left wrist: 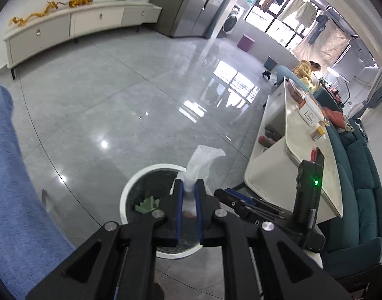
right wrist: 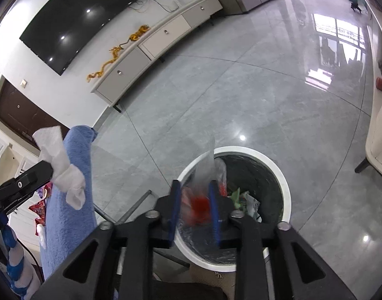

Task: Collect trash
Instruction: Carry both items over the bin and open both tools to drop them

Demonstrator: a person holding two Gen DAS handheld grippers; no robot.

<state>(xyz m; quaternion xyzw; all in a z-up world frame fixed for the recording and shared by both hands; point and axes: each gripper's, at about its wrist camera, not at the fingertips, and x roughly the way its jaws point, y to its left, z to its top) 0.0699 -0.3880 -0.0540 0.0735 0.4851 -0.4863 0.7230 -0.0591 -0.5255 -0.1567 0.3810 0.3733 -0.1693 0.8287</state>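
The left gripper pinched a tissue above the bin; only the right view showed the right gripper, jaws parted around a blurred wrapper, grip unclear

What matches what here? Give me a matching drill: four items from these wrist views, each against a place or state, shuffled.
Items:
1. white tissue
2. clear red-printed wrapper
3. green scrap
4. blue towel

Places or states:
A. lying inside the white bin
B. pinched in the left gripper
C. draped beside the bin, not gripped
D. blurred between the right gripper fingers, above the bin

Pairs: 1-B, 2-D, 3-A, 4-C
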